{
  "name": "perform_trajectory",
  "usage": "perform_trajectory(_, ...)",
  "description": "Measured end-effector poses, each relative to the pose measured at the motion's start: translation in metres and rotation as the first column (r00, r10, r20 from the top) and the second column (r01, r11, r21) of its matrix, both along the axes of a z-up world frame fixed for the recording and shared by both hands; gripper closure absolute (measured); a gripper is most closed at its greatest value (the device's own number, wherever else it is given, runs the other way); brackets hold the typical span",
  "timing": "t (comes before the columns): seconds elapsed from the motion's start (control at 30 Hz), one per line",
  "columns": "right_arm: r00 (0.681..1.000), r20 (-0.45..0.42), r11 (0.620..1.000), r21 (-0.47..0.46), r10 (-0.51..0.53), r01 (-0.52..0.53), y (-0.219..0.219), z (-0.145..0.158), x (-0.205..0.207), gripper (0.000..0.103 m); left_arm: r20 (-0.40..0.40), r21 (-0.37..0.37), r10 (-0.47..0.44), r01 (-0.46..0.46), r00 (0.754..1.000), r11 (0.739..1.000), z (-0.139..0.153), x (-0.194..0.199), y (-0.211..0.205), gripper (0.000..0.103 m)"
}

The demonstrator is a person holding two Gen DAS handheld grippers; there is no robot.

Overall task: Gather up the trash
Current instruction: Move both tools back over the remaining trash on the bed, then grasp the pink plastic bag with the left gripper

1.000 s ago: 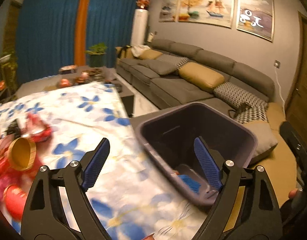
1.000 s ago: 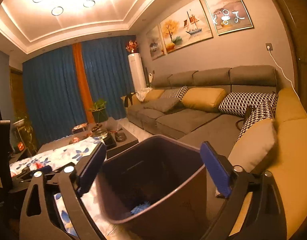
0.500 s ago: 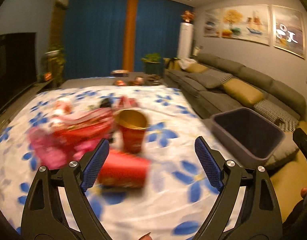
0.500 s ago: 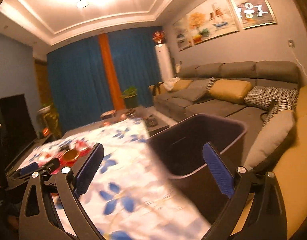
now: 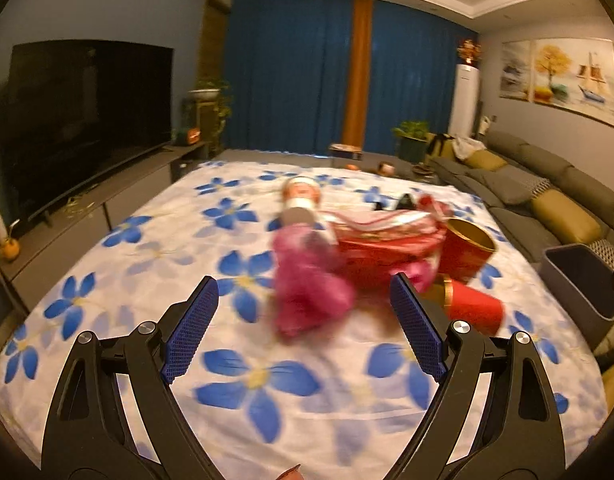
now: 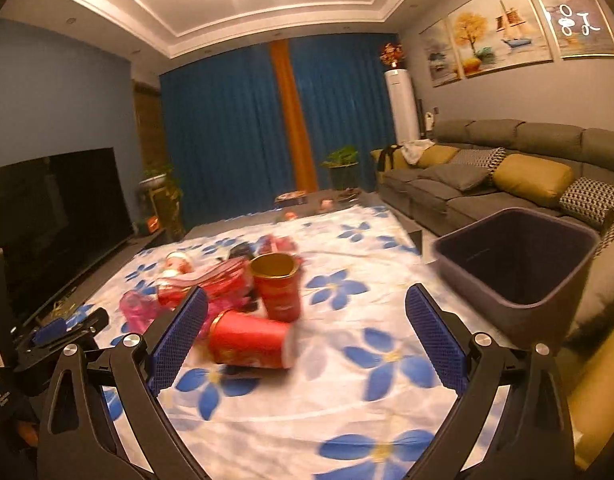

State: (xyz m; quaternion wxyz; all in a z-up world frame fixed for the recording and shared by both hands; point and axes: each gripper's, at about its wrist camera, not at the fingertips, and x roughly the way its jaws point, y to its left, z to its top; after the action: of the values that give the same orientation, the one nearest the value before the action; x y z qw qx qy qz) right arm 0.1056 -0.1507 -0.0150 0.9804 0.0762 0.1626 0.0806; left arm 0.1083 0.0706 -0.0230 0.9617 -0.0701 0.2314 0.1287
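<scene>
Red cups point(image 6: 263, 320) beside bin point(image 6: 519, 264)

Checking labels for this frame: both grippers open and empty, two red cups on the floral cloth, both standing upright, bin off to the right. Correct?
One thing is wrong: only one red cup stands upright; the other cup lies on its side in front of it, as the right wrist view shows. The rest holds: left gripper and right gripper are open and empty, cups are on the floral cloth, bin is to the right.

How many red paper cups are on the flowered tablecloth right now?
2. One red cup stands upright by the pile of wrappers; the other cup lies on its side in front of it. More could be hidden under the pile.
</scene>
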Motion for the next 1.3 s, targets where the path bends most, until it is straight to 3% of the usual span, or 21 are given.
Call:
perform_trajectory(0.37, 0.999, -0.03, 0.998, -0.035, 0.042, -0.043, 0.042, -0.01, 0.019, 0.008, -0.046, -0.04, -0.013, 0.011, 0.999, 0.999, -0.014, 0.03, 0.027, 0.018)
perform_trajectory(0.63, 0.997, -0.066, 0.997, -0.058, 0.046, -0.05, 0.053, -0.024, 0.039, 0.008, -0.099, -0.076, -0.067, 0.06, 0.993, 0.995, -0.024, 0.074, 0.029, 0.028)
perform_trajectory(0.73, 0.995, -0.082, 0.996, -0.065, 0.048, -0.053, 0.056, -0.029, 0.047, 0.008, -0.151, -0.112, -0.074, 0.058, 0.986, 0.992, -0.035, 0.092, 0.035, 0.041)
perform_trajectory(0.87, 0.993, -0.106, 0.996, -0.074, 0.044, -0.052, 0.059, -0.035, 0.057, 0.008, -0.193, -0.168, -0.099, 0.067, 0.976, 0.983, -0.048, 0.102, 0.04, 0.067)
perform_trajectory(1.1, 0.988, -0.15, 0.995, -0.088, 0.035, -0.049, 0.063, -0.043, 0.069, 0.008, -0.175, -0.21, -0.126, 0.088, 0.976, 0.974, -0.053, 0.1, 0.043, 0.095)
perform_trajectory(1.3, 0.979, -0.198, 0.993, -0.101, 0.036, -0.057, 0.07, -0.051, 0.078, 0.008, -0.124, -0.228, -0.126, 0.096, 0.984, 0.969, -0.043, 0.082, 0.042, 0.099)
